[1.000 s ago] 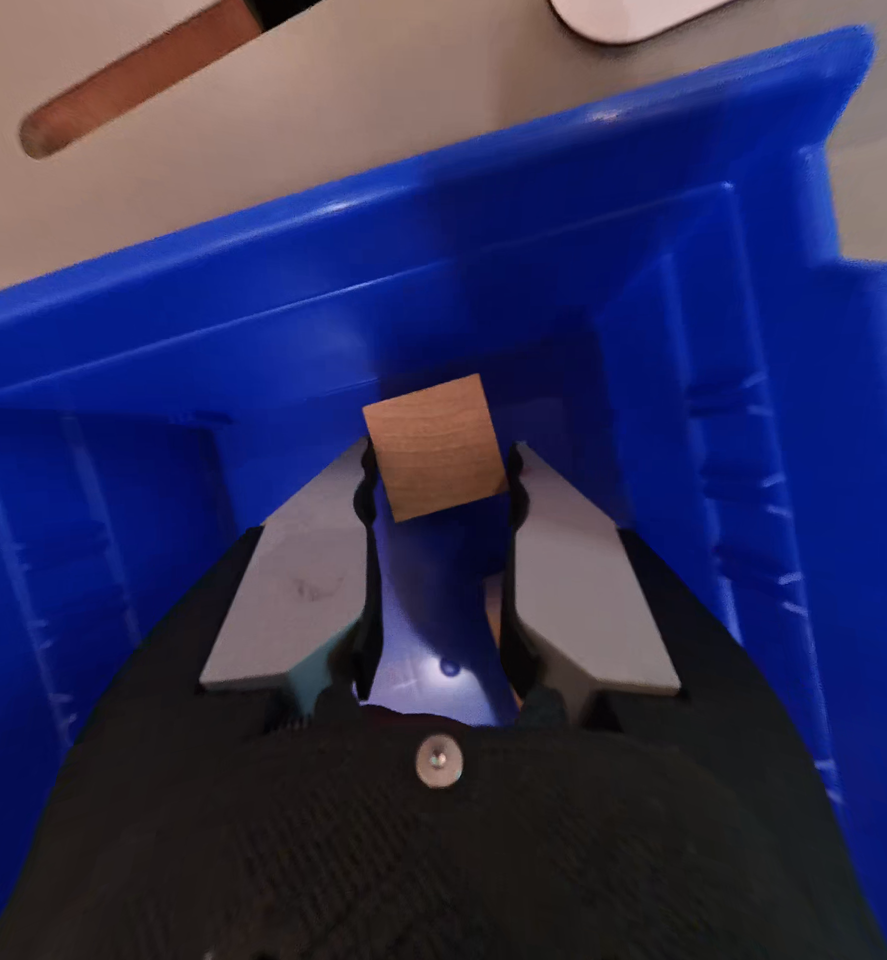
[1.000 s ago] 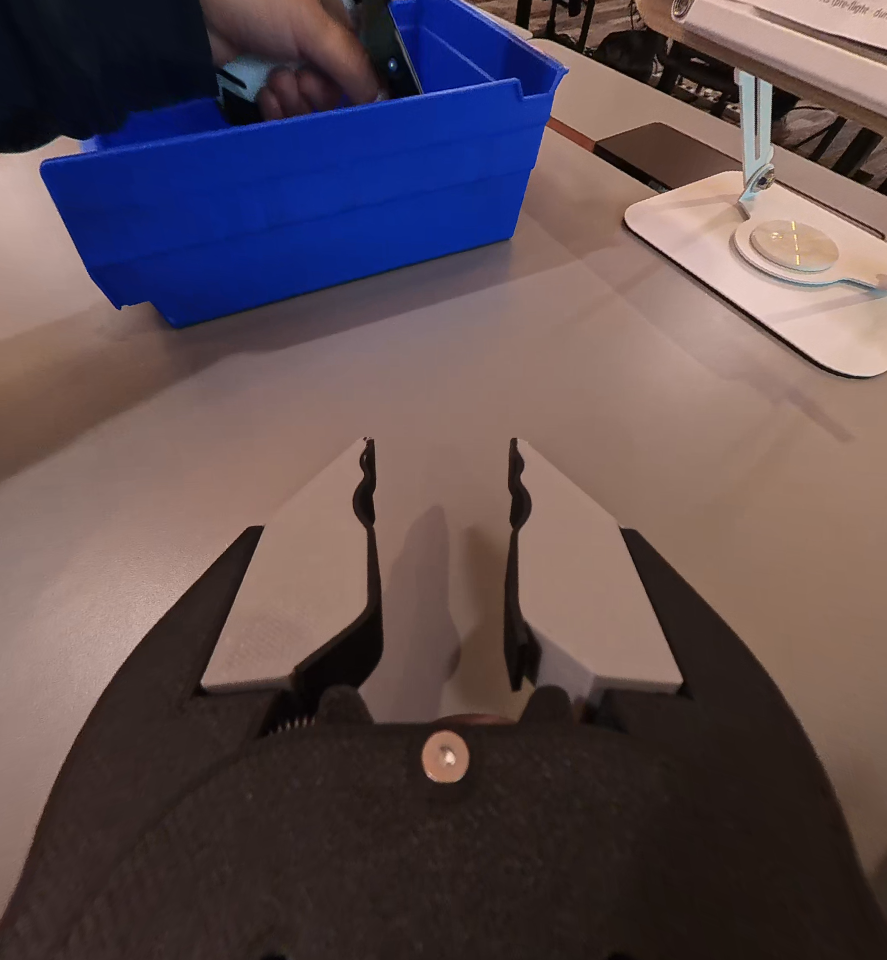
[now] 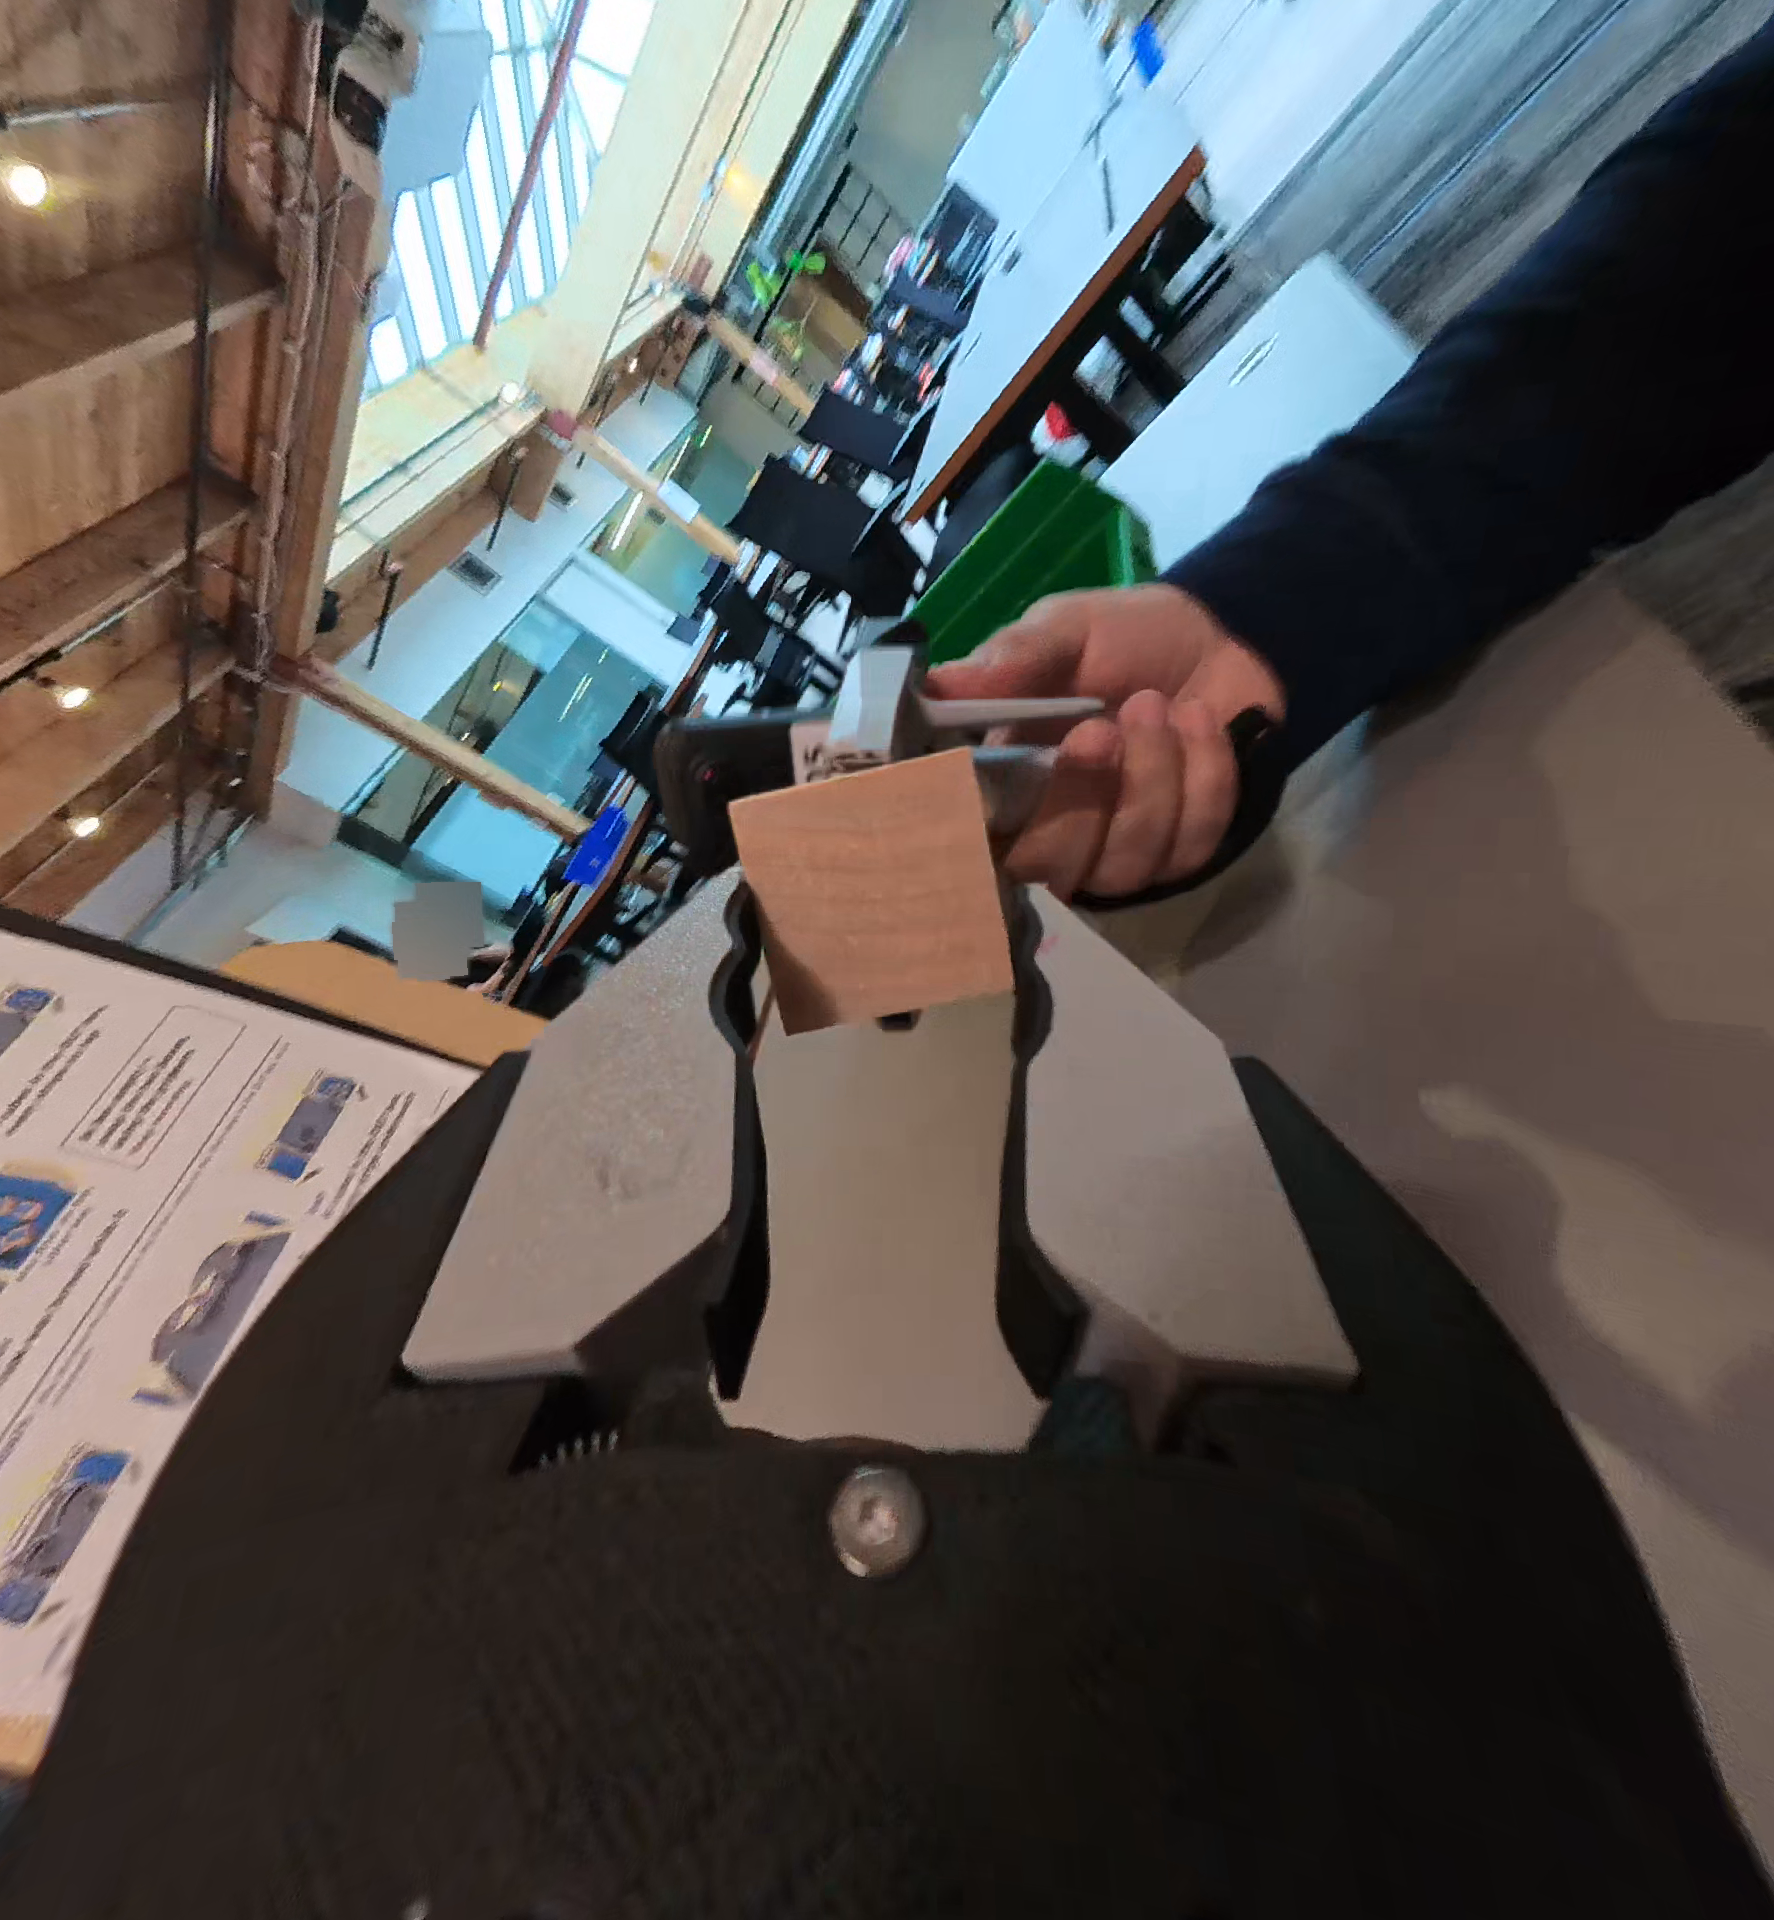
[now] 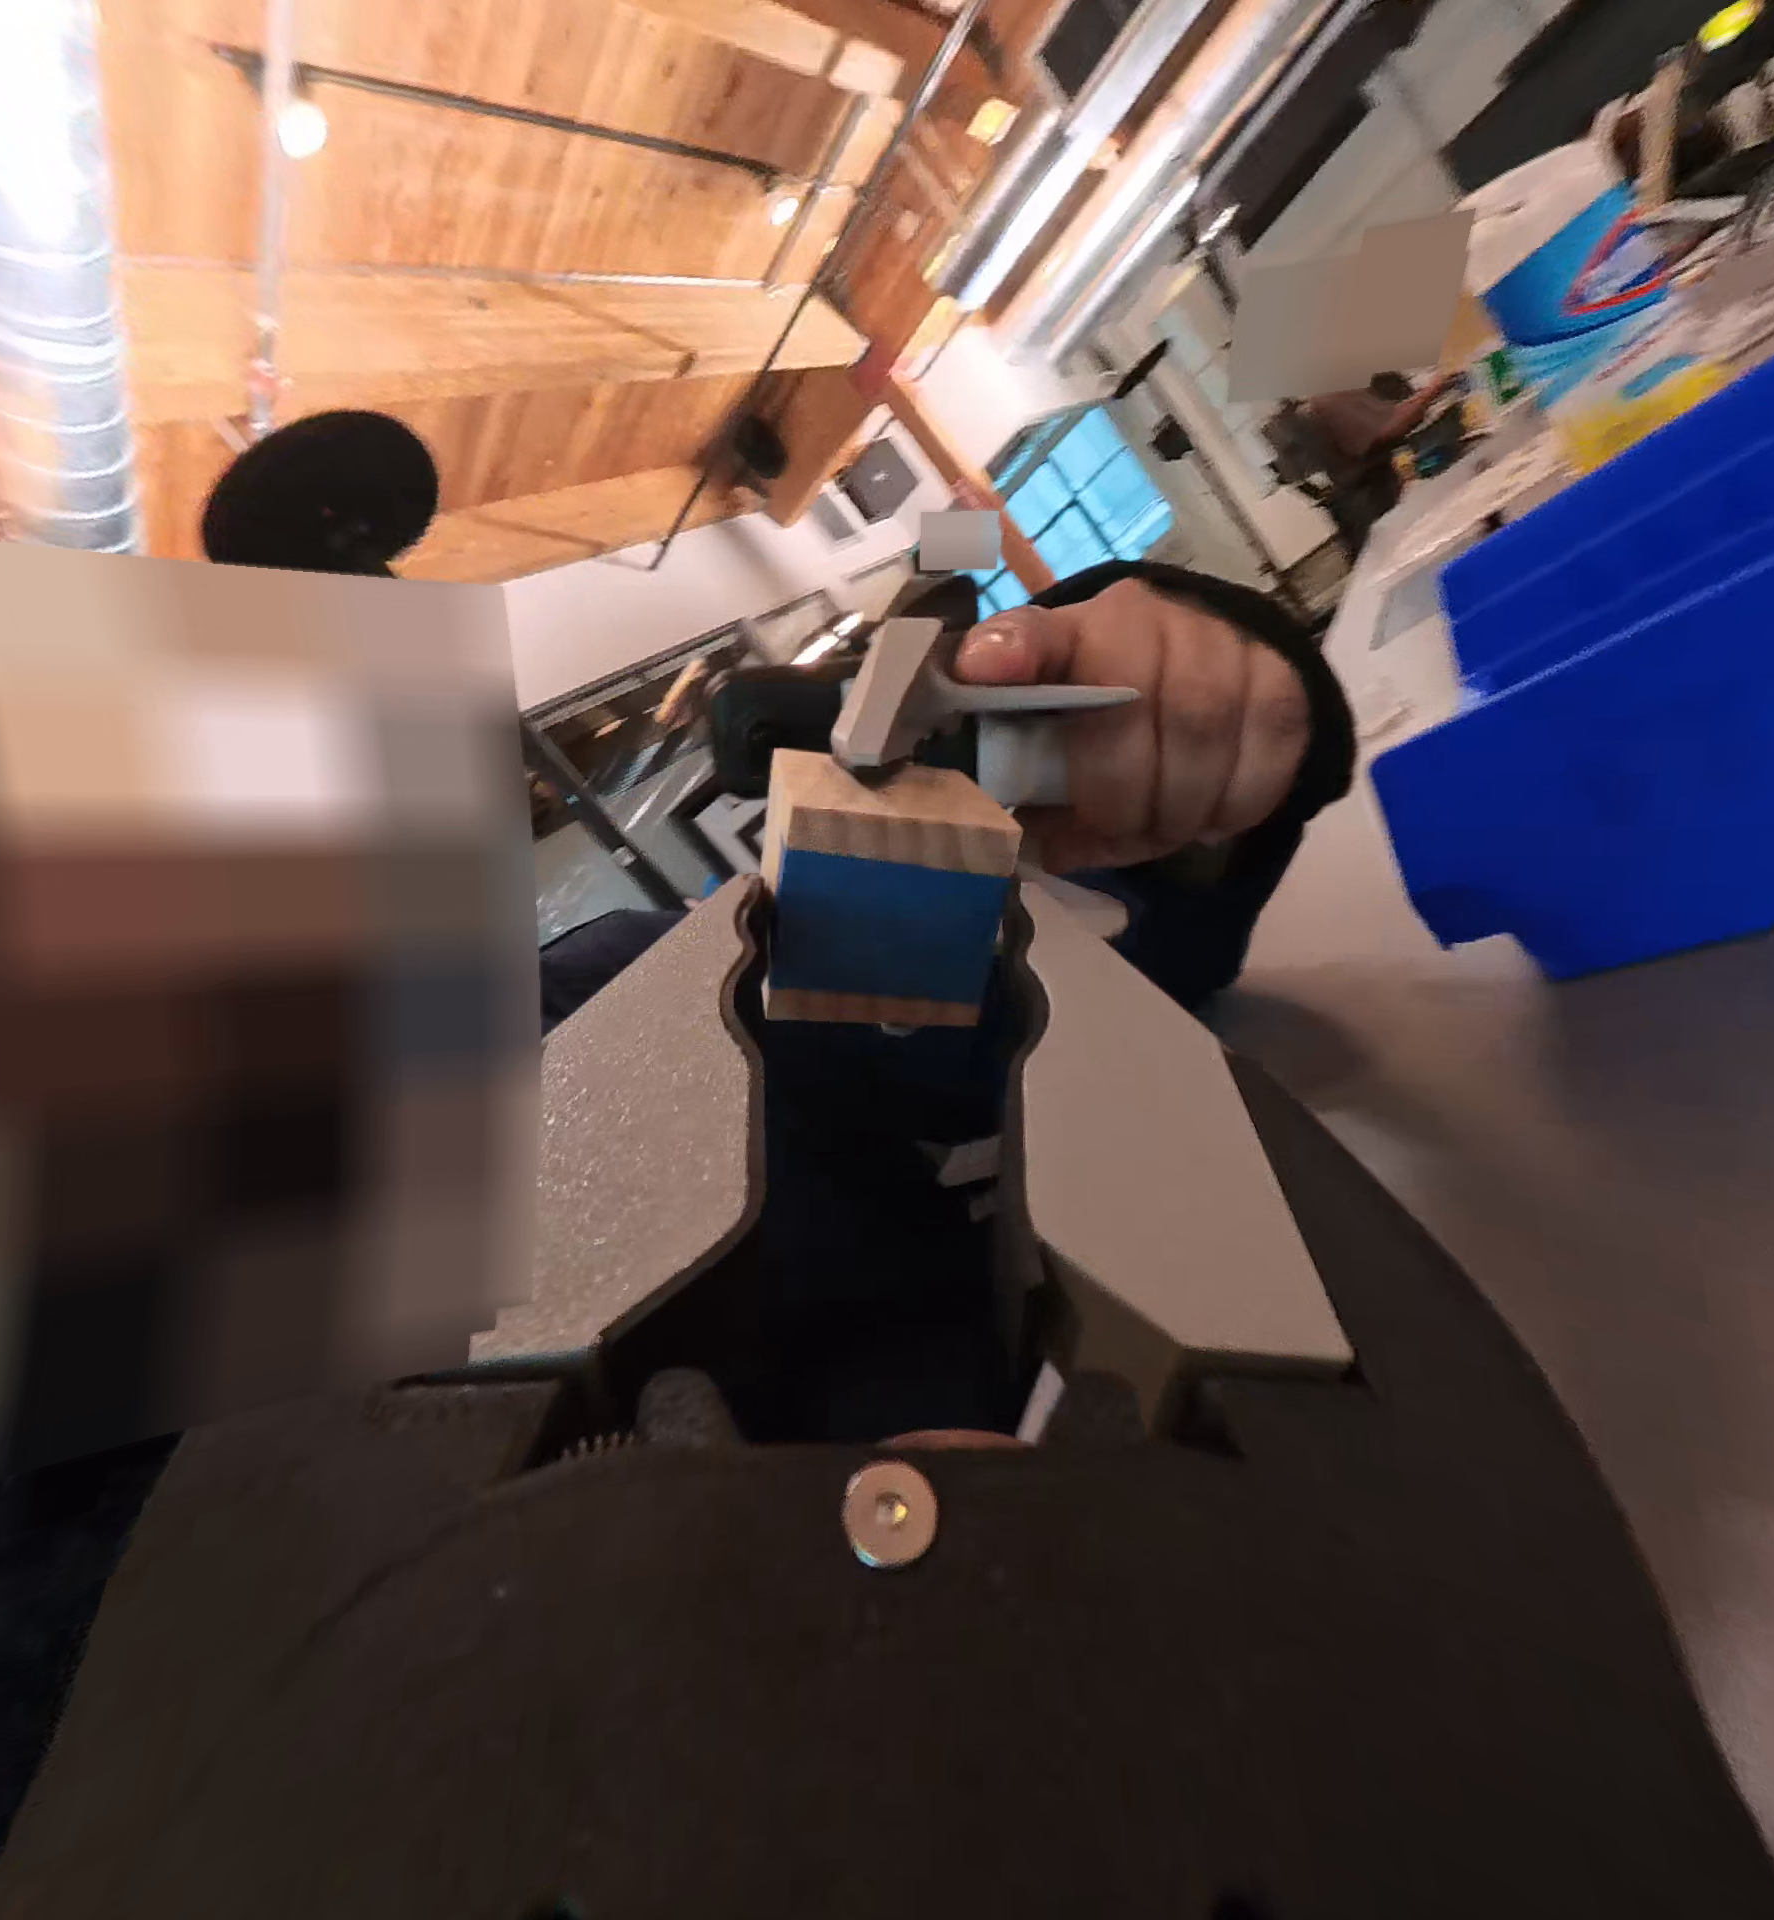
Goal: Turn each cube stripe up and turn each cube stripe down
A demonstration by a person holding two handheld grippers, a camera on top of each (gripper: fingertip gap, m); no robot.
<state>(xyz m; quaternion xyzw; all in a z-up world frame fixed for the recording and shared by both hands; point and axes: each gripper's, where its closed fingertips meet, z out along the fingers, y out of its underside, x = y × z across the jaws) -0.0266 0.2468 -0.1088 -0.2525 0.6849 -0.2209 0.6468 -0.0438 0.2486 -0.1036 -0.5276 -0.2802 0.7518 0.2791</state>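
Each gripper — left gripper [image 3: 878, 935], right gripper [image 4: 883, 935] — has a textured black body with one silver screw [image 3: 875, 1522] at its centre and two flat grey fingers [image 3: 613, 1143] with wavy black inner edges. The person wears a dark navy sleeve [image 3: 1548, 384].

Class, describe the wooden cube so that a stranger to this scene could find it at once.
Start at the blue bin on the grey table, then look left to the two grippers held nose to nose above it. The wooden cube sits between their jaws. It alone is pale wood, with a broad blue stripe.
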